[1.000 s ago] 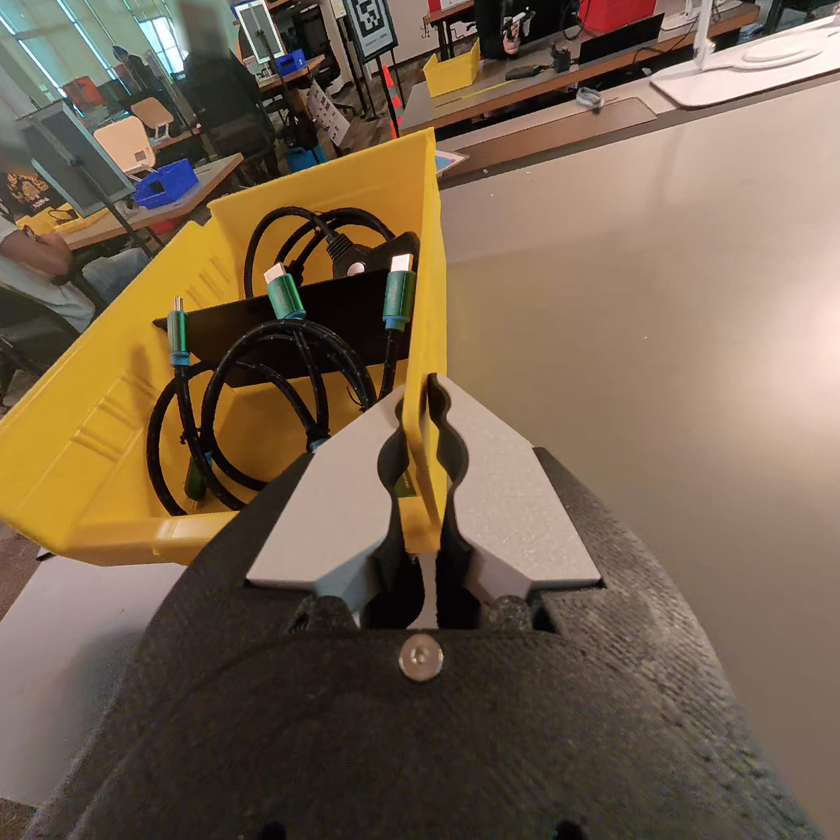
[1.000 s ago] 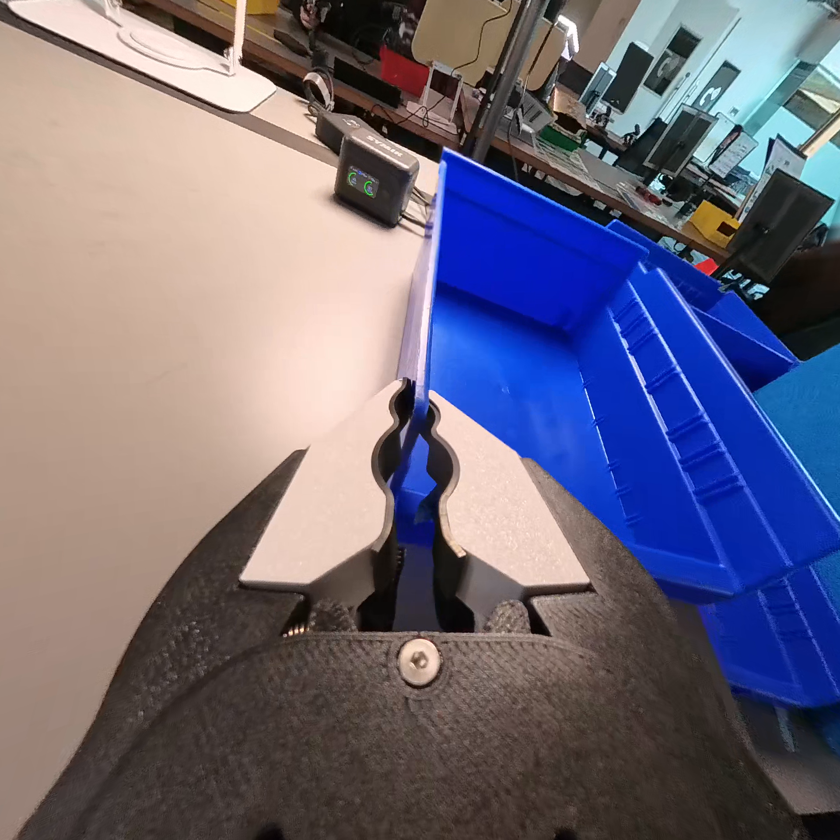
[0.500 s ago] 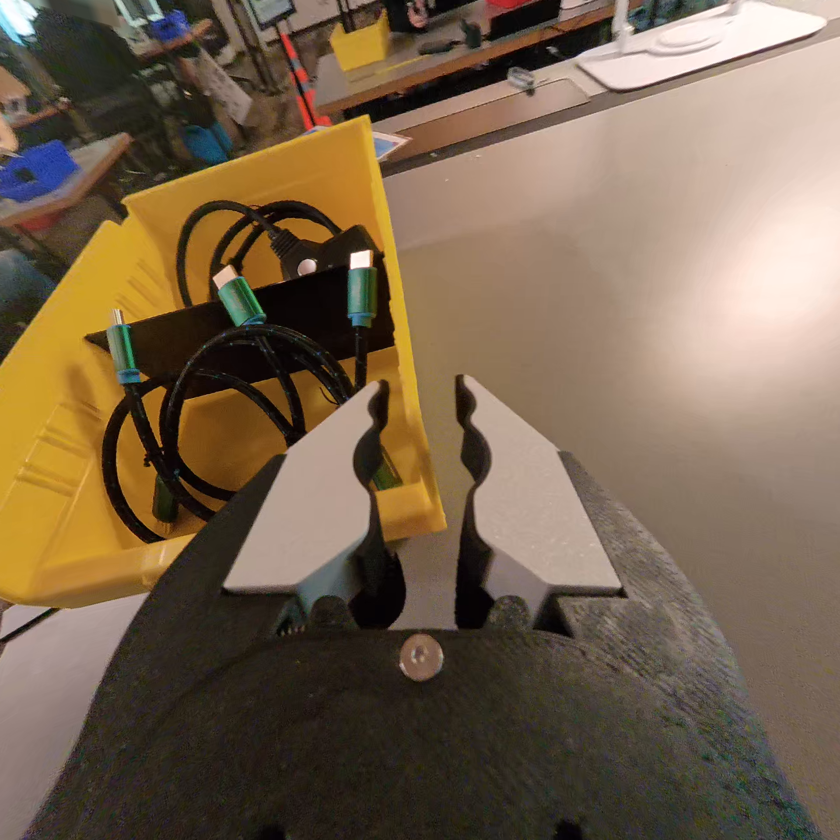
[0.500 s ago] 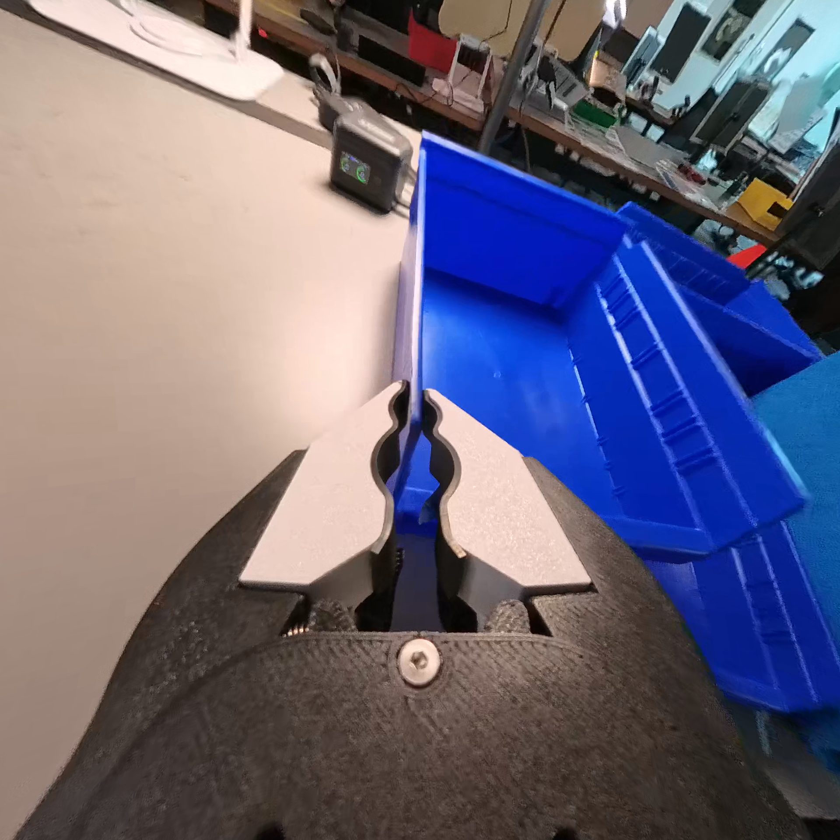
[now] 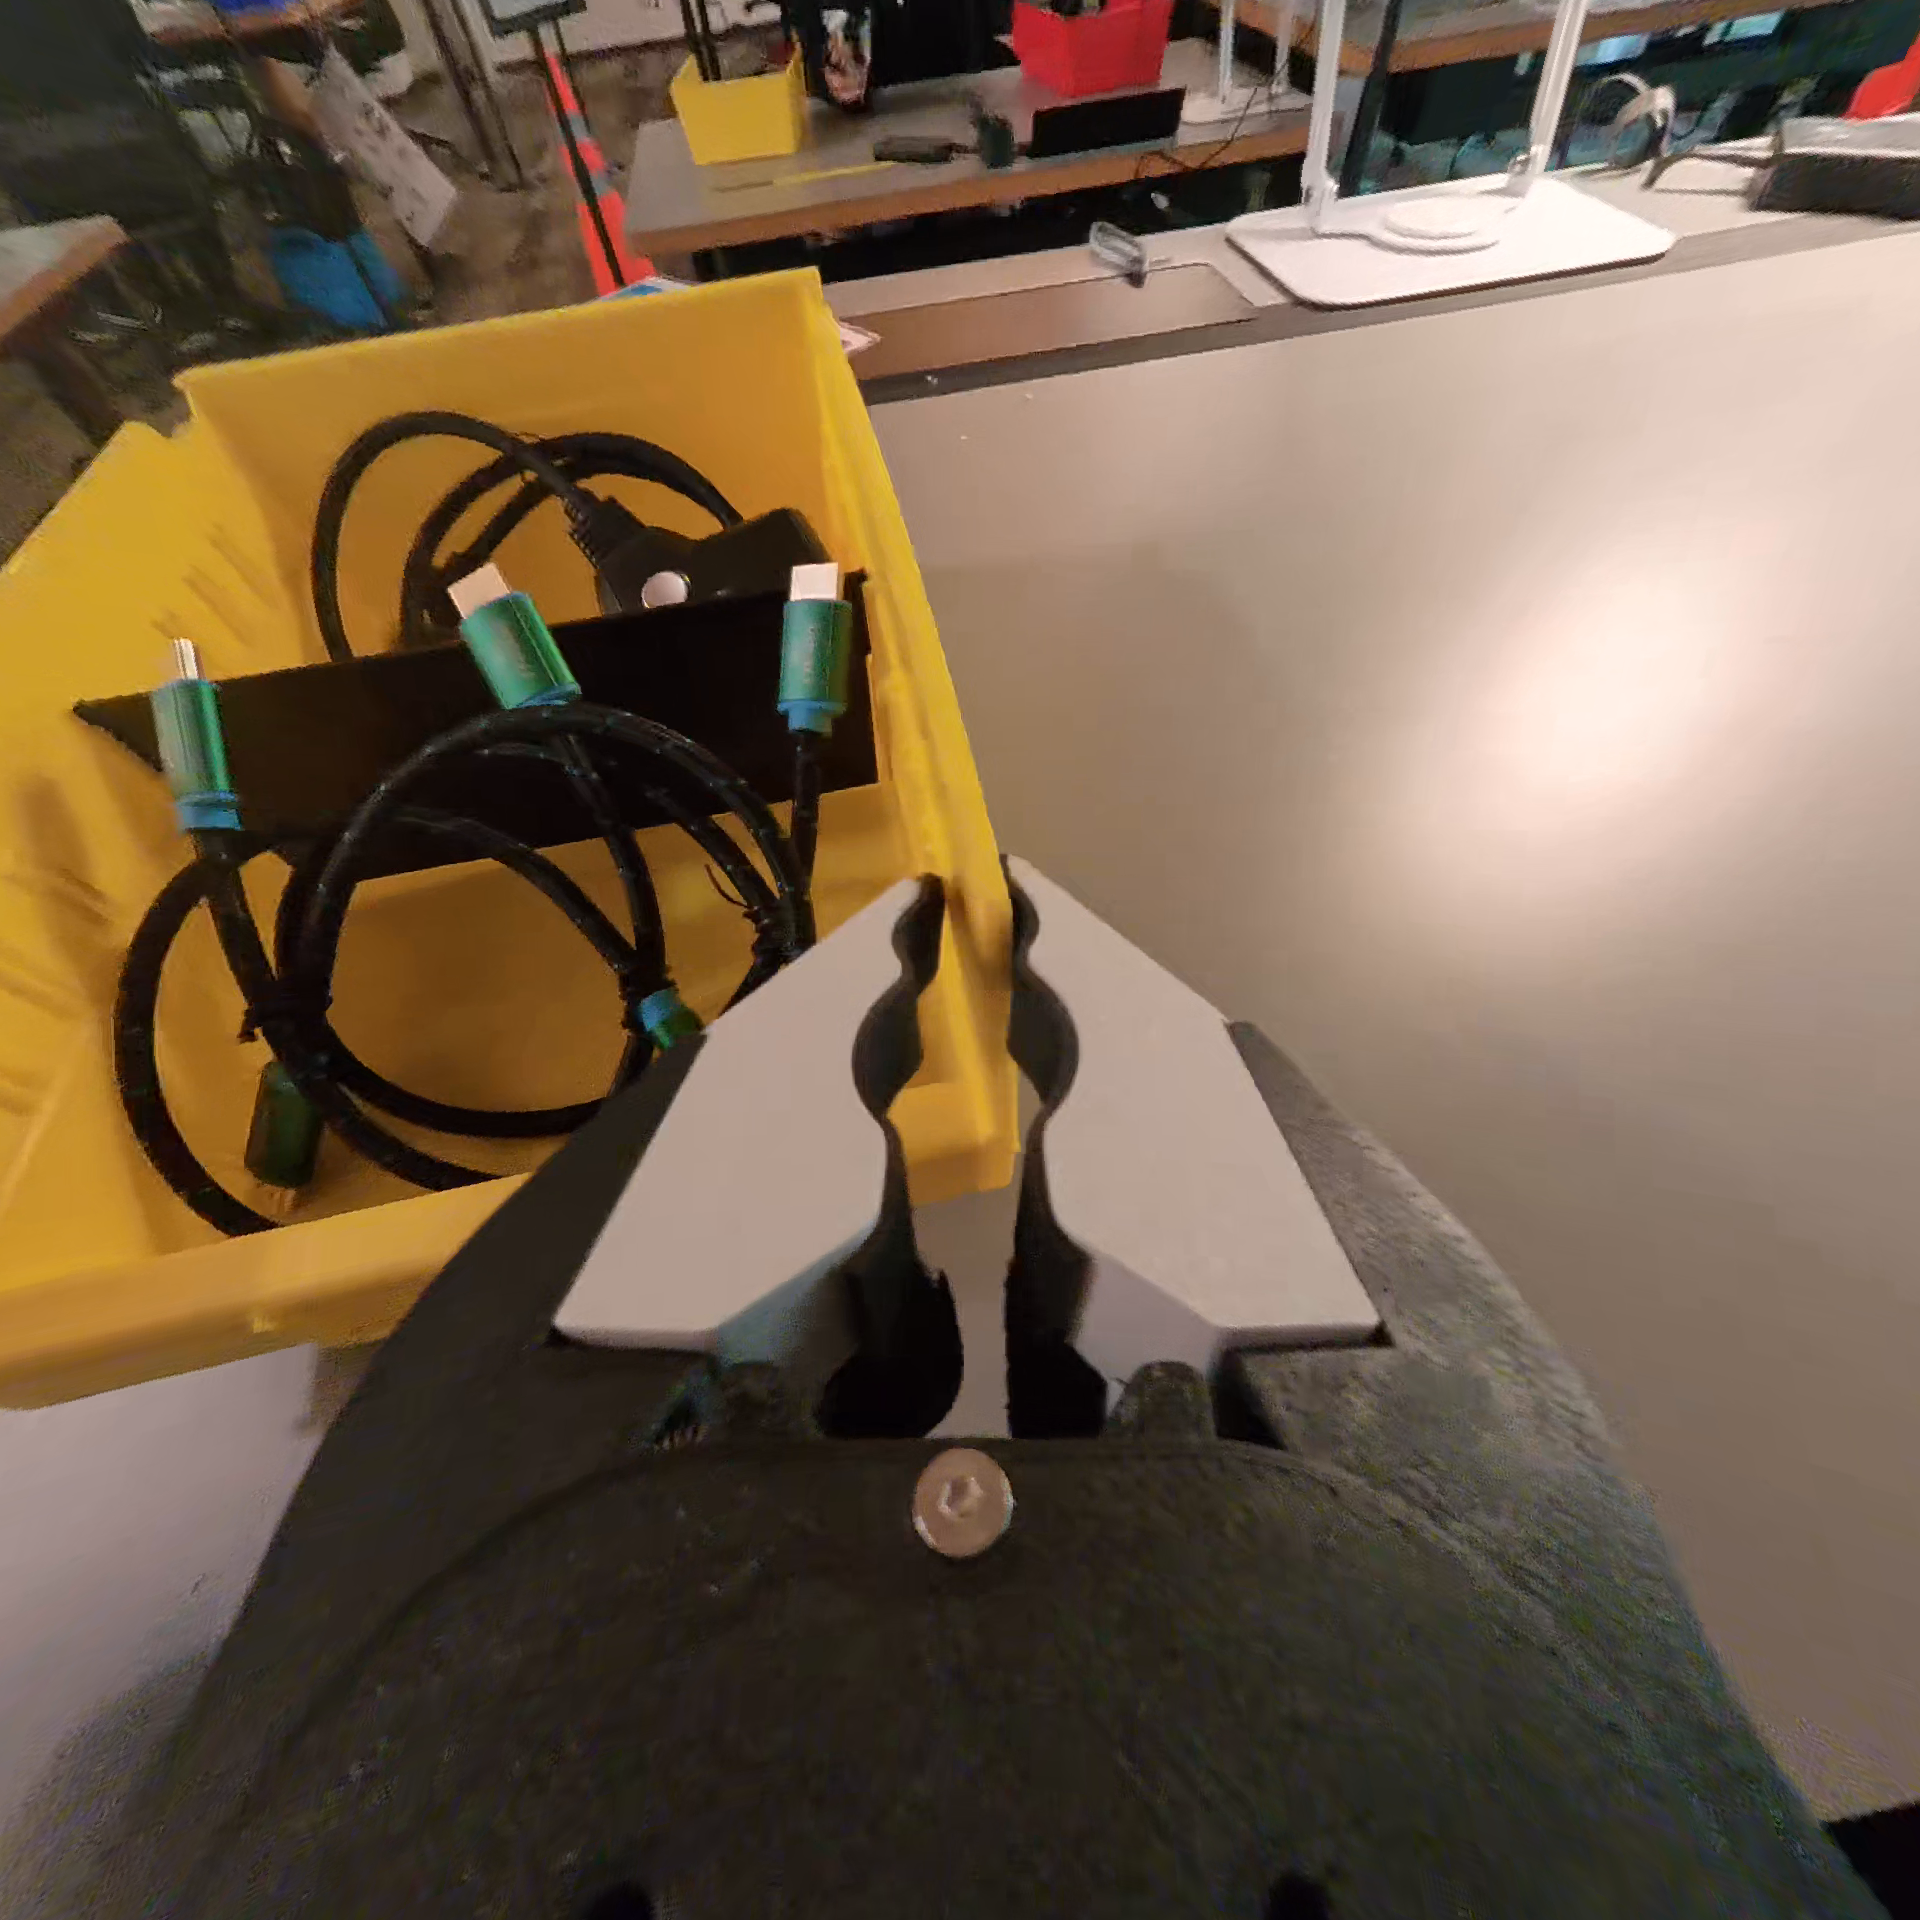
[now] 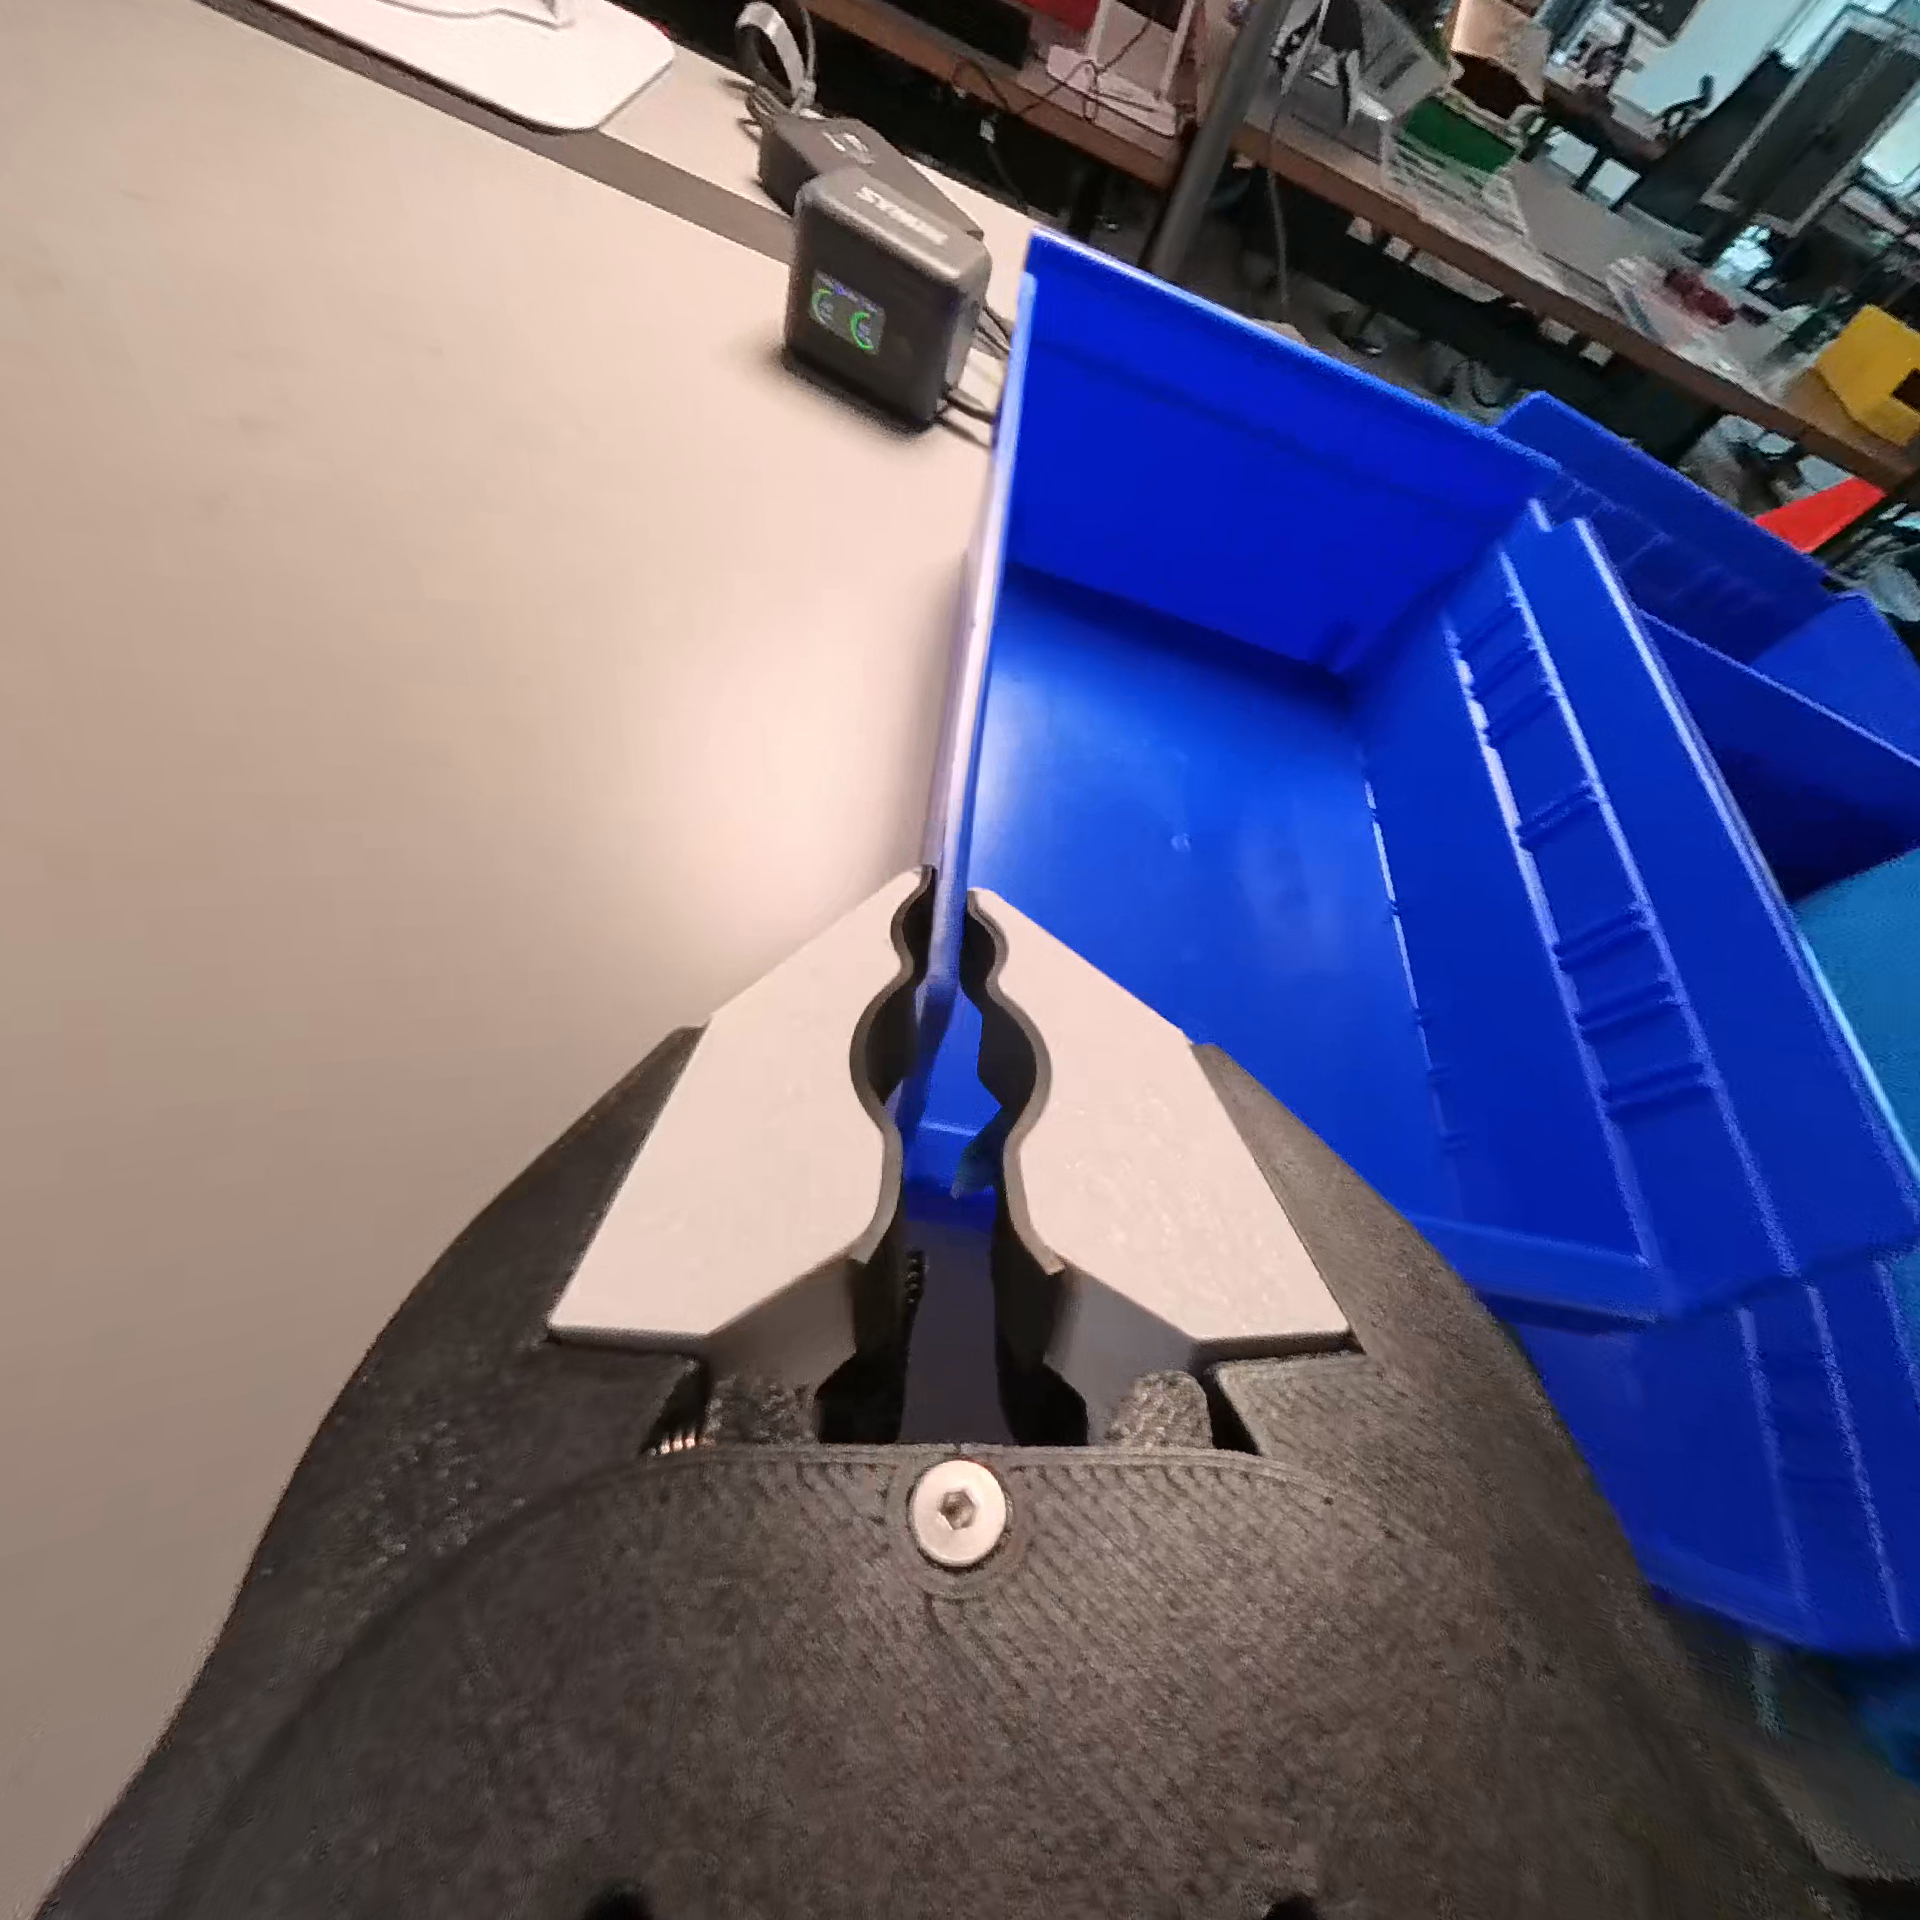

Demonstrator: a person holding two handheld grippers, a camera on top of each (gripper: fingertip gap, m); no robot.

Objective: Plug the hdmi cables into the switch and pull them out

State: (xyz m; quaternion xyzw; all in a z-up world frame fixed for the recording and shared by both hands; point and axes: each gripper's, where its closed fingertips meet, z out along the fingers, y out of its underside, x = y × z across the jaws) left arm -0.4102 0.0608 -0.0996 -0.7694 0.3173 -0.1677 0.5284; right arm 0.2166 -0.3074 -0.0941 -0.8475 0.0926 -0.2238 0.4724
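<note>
Half a second ago spread, the left gripper (image 5: 974, 883) fingers now pinch the yellow bin (image 5: 940, 831) wall; the right gripper (image 6: 945, 881) fingers stay clamped on the blue bin (image 6: 977, 665) wall.

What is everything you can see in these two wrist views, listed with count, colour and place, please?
Yellow bin: one, yellow, at the table's left edge, holding cables and switch.
HDMI cables: several, black braided with green plugs, coiled in the yellow bin.
Switch: one, black, at the back of the yellow bin.
Blue bin: one, blue, empty, on the table's right side; more blue bins lie beyond it.
Charger box: one, dark grey, on the table behind the blue bin.
Table: one, grey.
Left gripper: grey fingers astride the yellow bin's side wall.
Right gripper: grey fingers shut on the blue bin's side wall.
</note>
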